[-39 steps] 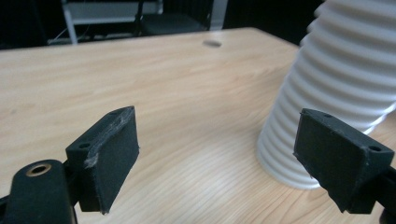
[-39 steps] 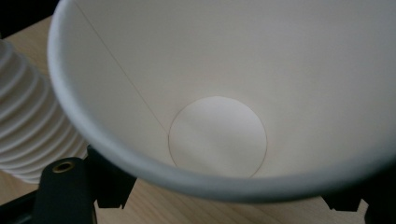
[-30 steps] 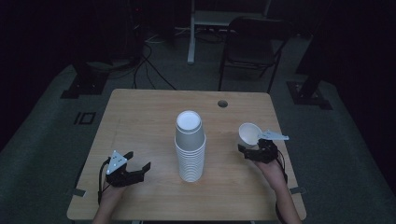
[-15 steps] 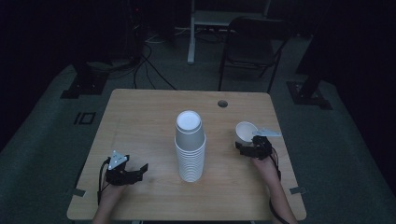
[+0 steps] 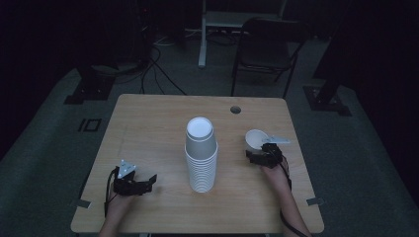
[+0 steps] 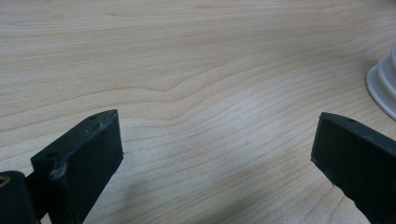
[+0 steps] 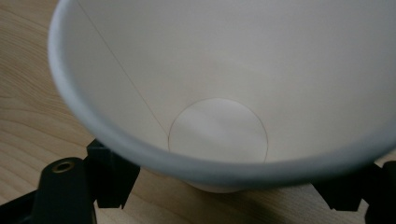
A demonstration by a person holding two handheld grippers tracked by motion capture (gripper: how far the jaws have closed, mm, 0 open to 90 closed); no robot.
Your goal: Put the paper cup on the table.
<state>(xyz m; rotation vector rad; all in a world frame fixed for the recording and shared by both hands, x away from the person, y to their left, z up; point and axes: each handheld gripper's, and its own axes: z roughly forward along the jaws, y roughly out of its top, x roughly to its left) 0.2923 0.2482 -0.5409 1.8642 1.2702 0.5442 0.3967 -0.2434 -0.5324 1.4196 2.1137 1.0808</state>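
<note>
A: How many cups does the person have to deal with?

B: One loose paper cup, gripped by the right gripper, and one stack of cups, too many nested rims to count for certain. The stack stands upside down, bases up, between the two grippers.

A: Is the loose cup really held?

B: Yes. In the right gripper view the jaws sit against its sides low down, clenched on it, and the cup opens toward the camera. Nothing is inside it; only its pale round bottom shows. It stands mouth up, just ahead of the right hand.

A: And the left gripper?

B: Released. Its jaws have just been opening and stand wide apart with only bare wood of the table between them. The foot of the stack lies ahead of its right-hand jaw, off to that side, not touching it.

A: What room is there around them?

B: Past the right gripper lies open tabletop up to a small round hole near the far edge. The table's right edge is near the right gripper's outer side. The left gripper sits close to the near edge, with clear wood ahead of it.
</note>
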